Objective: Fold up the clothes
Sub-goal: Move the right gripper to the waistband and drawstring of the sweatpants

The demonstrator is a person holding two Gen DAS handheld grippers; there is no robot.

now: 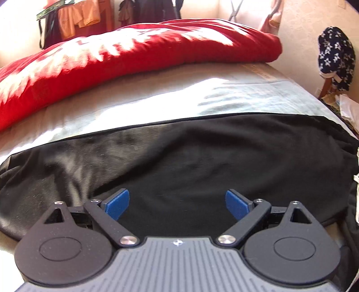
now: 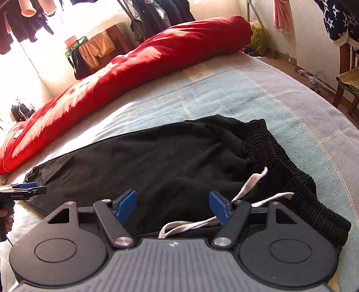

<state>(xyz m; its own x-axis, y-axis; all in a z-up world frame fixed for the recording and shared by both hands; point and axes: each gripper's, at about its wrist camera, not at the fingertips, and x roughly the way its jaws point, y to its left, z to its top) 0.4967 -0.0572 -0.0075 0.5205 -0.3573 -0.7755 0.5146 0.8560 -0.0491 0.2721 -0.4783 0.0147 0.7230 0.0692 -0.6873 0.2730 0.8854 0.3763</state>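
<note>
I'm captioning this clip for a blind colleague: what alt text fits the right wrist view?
Black fabric shorts with a ribbed elastic waistband lie flat on a pale blue checked bedsheet, their white drawstring trailing past the open right gripper, its jaws empty. A red quilt lies beyond, and the left gripper shows at the left edge.

Strong daylight pours in from the window (image 2: 20, 67) at the far left, blowing out the wall (image 2: 213, 6) and leaving white glare patches on the red quilt (image 1: 134, 56) and the sheet (image 1: 157, 98). The black garment (image 2: 157, 157) loses detail in shadow. Fisheye bending curves the bed edges; the left view is slightly blurred.
</note>
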